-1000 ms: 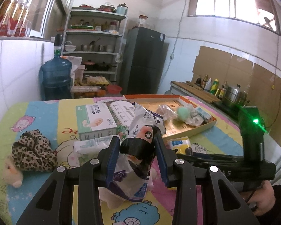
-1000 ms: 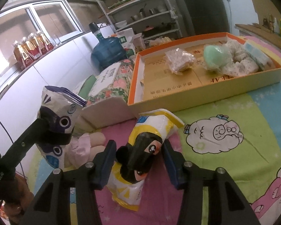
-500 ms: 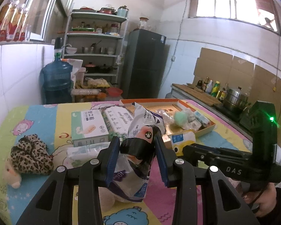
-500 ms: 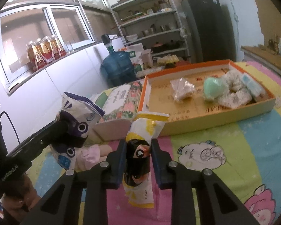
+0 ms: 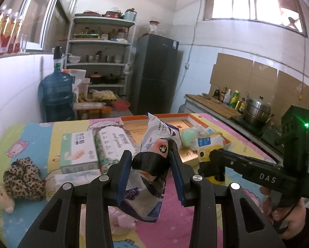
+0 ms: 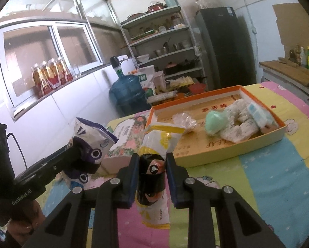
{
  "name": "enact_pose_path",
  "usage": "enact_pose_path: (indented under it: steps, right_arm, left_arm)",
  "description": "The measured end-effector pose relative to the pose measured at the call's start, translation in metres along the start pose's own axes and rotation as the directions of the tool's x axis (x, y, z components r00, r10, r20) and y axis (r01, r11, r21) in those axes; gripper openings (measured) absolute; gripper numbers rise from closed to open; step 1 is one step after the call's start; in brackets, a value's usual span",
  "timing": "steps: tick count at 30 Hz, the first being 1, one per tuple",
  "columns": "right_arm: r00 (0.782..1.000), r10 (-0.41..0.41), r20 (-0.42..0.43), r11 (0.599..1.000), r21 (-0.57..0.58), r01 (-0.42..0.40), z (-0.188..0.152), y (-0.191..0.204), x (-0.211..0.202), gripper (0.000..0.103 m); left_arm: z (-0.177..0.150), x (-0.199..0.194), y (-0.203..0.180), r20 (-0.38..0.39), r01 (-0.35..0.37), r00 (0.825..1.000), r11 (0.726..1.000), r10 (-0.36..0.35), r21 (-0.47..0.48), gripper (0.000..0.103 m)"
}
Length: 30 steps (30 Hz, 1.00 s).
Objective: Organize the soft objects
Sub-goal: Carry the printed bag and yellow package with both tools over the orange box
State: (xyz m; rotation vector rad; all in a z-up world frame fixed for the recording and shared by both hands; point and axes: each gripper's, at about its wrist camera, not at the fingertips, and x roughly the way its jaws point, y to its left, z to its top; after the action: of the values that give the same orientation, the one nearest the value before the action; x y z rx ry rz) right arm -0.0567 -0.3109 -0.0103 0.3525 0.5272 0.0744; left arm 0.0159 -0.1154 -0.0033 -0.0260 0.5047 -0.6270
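Two handheld grippers are seen over a table covered with a pastel cartoon cloth [image 6: 278, 177]. In the left wrist view, the left gripper [image 5: 151, 164] fills the lower centre; its blue-padded jaws are closed partway around a white and purple snack bag [image 5: 154, 144], which is held clear of the cloth. In the right wrist view, the right gripper [image 6: 151, 171] sits at lower centre, its jaws pressed close on a yellow and white snack bag [image 6: 160, 142].

Compared with a second ago, the yellow bag has been raised from a slumped position on the cloth to an upright, lifted one, and the right jaws, which stood apart around it then, have been closed on it. The purple bag has been kept in the left grip throughout, and both views have been tilted upward. This suggests that both bags are now ready to be carried.

An orange-rimmed cardboard tray [image 6: 232, 153] lies at centre right of the right wrist view, already holding a mint green ball [image 6: 215, 121], a clear plastic packet [image 6: 183, 121] and white wrapped packs [image 6: 240, 124]. It is judged the likely destination. At lower left of the left wrist view, a leopard-print plush toy [image 5: 23, 178] and two tissue boxes [image 5: 80, 150] remain on the cloth, so sorting appears unfinished.
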Motion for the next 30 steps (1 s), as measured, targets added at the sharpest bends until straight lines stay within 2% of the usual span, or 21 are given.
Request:
enact_pose_path:
  steps: [16,30]
  right_arm:
    - [0.999,0.000,0.043,1.000,0.017,-0.001,0.023,-0.045,-0.012,0.026]
    - [0.994,-0.015,0.111,0.998,0.058,0.009,0.045,-0.088,-0.023,0.026]
  left_arm:
    - [0.014,0.036,-0.030,-0.025,-0.060,0.998,0.998,0.060,-0.033,0.040]
    - [0.026,0.066,-0.059,-0.016,-0.060,0.998,0.997,0.060,-0.044,0.040]
